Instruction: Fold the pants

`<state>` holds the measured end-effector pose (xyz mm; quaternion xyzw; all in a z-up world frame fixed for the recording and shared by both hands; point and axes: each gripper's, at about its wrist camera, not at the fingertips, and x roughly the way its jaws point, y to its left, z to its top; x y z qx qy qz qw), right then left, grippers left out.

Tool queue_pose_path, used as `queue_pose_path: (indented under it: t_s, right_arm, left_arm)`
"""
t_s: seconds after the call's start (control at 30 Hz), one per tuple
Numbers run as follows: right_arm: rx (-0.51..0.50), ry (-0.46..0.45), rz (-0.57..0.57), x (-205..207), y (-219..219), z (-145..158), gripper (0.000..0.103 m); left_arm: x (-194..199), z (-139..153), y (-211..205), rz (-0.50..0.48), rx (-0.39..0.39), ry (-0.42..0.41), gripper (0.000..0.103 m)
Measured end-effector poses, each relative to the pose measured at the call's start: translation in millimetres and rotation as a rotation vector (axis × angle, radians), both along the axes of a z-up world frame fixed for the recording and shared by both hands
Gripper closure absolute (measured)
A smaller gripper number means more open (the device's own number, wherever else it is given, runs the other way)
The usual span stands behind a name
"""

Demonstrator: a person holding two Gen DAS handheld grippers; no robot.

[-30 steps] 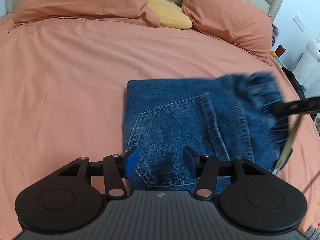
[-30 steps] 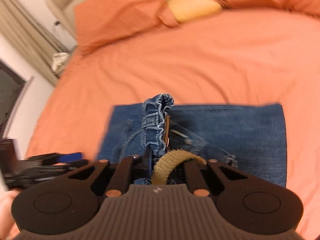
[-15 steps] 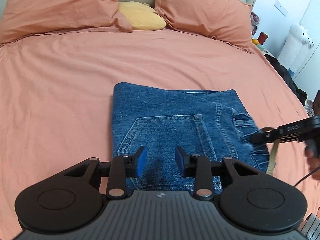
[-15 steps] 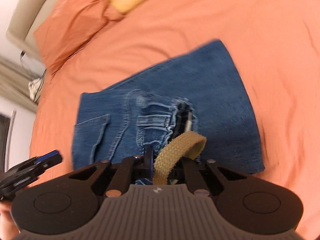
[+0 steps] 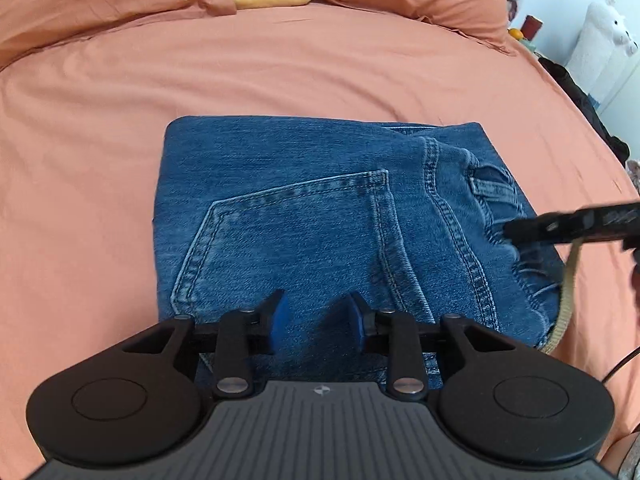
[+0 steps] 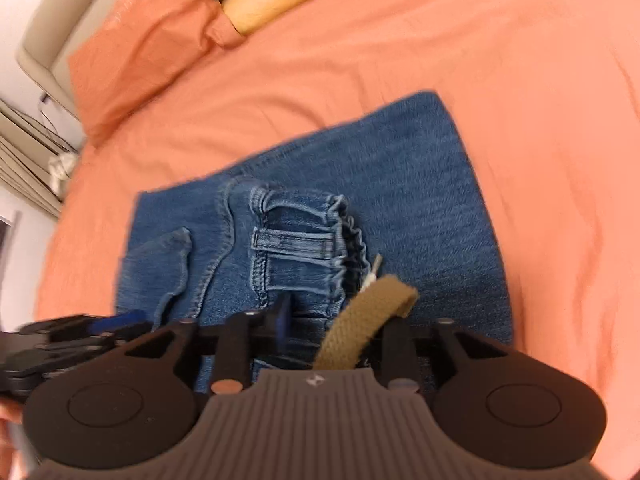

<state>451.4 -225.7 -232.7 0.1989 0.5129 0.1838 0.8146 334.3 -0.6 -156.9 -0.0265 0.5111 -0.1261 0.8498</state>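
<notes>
The jeans (image 5: 320,216) lie on the bed (image 5: 280,72) as a compact rectangle, the seat panel with its back pocket (image 5: 296,236) uppermost; from how they lie, the last fold seems nearly done and only laying down and release remain. The left claw (image 5: 316,318) hovers over the near edge with its blue pads parted and nothing between them, placed, I judge, to press the stack flat or steady it while the other side is set down. The right claw (image 6: 320,320) comes in at the waistband (image 6: 304,248) end; denim and a tan strap (image 6: 368,320) fill the gap between its fingers, but the right finger is hidden behind the strap, so whether it pinches the waistband or has let go I cannot tell. In the left view its black tip rests at the gathered waistband, low against the stack, which suits lowering that end so the bulky elastic sits inside the outline instead of hanging off.
</notes>
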Motion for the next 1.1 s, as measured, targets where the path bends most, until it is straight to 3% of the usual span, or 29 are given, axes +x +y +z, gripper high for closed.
queue_pose_path:
  t_s: [0.03,0.1,0.27,0.43,0.57,0.6,0.67,0.7,0.87,1.1]
  right_arm:
    - [0.009,-0.007,-0.004,-2,-6,4,0.049]
    - [0.034,-0.021,0.0,-6,-20,10,0.041]
    - [0.161,0.115,-0.041,3,-36,-19,0.04]
    - [0.235,0.16,-0.074,11,-33,-48,0.04]
    - [0.273,0.177,-0.077,16,-27,-57,0.052]
    - [0.288,0.186,-0.082,15,-26,-59,0.059]
    - [0.316,0.195,-0.089,14,-23,-57,0.083]
    - [0.321,0.188,-0.089,13,-22,-54,0.087]
    - [0.183,0.05,0.011,8,5,3,0.092]
    - [0.146,-0.106,0.102,21,57,111,0.094]
  left_arm:
    - [-1,0,-1,-0.006,0.004,-0.002,0.068]
    - [-1,1,-1,-0.012,0.004,-0.003,0.068]
    - [-1,1,1,0.002,-0.015,-0.002,0.068]
    - [1,2,3,0.008,-0.027,0.003,0.068]
    - [4,0,6,0.032,-0.046,0.013,0.068]
    - [5,0,6,0.039,-0.05,0.015,0.068]
    - [6,1,5,0.042,-0.046,0.015,0.068]
    - [6,2,5,0.044,-0.043,0.014,0.068]
    - [-4,19,13,0.051,-0.056,-0.045,0.068]
    - [-12,55,42,0.126,-0.049,-0.163,0.068]
